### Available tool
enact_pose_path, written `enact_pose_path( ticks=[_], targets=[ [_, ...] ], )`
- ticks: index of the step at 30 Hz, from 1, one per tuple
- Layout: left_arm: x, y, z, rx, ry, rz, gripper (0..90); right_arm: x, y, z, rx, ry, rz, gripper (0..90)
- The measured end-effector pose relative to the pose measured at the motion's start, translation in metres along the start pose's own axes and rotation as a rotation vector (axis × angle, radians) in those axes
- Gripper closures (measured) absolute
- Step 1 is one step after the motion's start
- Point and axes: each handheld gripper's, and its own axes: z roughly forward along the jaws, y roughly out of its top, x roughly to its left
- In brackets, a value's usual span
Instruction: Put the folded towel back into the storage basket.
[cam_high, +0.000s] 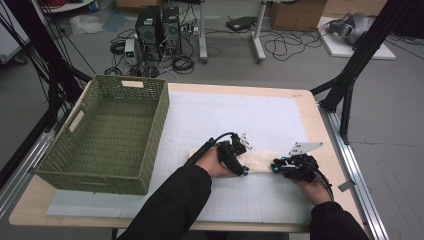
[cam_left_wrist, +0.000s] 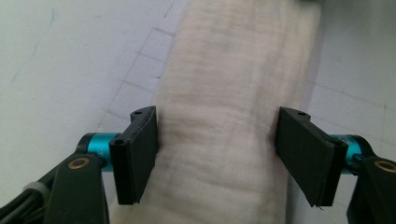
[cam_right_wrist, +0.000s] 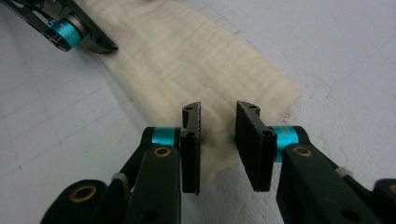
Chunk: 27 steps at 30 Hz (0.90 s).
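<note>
A cream-coloured folded cloth (cam_high: 260, 162) lies as a long narrow strip on the right half of the table, running left to right between the two hands. Its weave is soft and crinkled, with fine ribs along its length; in the right gripper view its near end (cam_right_wrist: 205, 93) shows a slightly ragged, wavy edge lying flat on the mat.

The left gripper (cam_high: 239, 161) sits over the strip's left part. In the left gripper view its jaws stand wide, one on each long edge of the cloth (cam_left_wrist: 219, 116); the left pad meets the edge, the right one stands just clear, so the strip lies between them unsqueezed.

The right gripper (cam_high: 278, 166) is at the strip's right end. Its jaws (cam_right_wrist: 218, 140) are partly apart over the end of the cloth, with a clear gap between the pads and nothing pinched.

The strip rests on a white gridded mat (cam_high: 240, 115) covering a light wooden table (cam_high: 312, 117). A green woven basket (cam_high: 155, 130) stands on the left side, well apart from the cloth. Beyond the table, on the grey floor, are two black computer towers (cam_high: 159, 27), tangled cables (cam_high: 285, 47) and a cardboard box (cam_high: 295, 14).
</note>
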Motion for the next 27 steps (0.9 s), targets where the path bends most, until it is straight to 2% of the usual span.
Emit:
enact_pose_path(
  ticks=[5,8,9,10,13,15,18,23,24,27],
  targets=[
    [-0.003,0.001,-0.001,0.011,0.012,-0.005,34.7,0.002,0.001,-0.001,0.001,-0.014,-0.002,65.6],
    [-0.005,0.001,-0.003,0.010,0.003,-0.003,42.2,0.005,0.001,-0.002,-0.008,-0.018,-0.001,59.2],
    [-0.005,0.001,-0.003,0.006,0.002,-0.007,44.8,0.006,0.002,-0.004,-0.026,-0.022,0.009,53.6],
    [-0.005,0.001,-0.003,0.006,0.001,-0.009,44.8,0.006,0.002,-0.004,-0.026,-0.022,0.009,53.6],
    [-0.005,0.001,-0.004,0.009,-0.007,-0.010,50.5,0.005,0.002,-0.011,-0.070,-0.030,0.038,44.1],
    [-0.006,0.002,-0.004,0.012,-0.014,-0.004,55.2,0.003,0.001,-0.017,-0.111,-0.029,0.069,40.7],
    [-0.006,0.002,-0.004,0.010,-0.022,-0.016,60.3,0.002,-0.001,-0.025,-0.154,-0.040,0.099,35.6],
    [-0.004,0.002,-0.005,0.009,-0.033,-0.034,69.3,0.004,-0.003,-0.035,-0.184,-0.047,0.107,33.8],
    [-0.003,0.001,-0.005,0.008,-0.038,-0.039,73.9,0.005,-0.004,-0.038,-0.187,-0.053,0.109,32.5],
    [-0.001,0.001,-0.005,0.005,-0.054,-0.049,76.8,0.005,-0.006,-0.040,-0.194,-0.058,0.116,30.2]
  ],
)
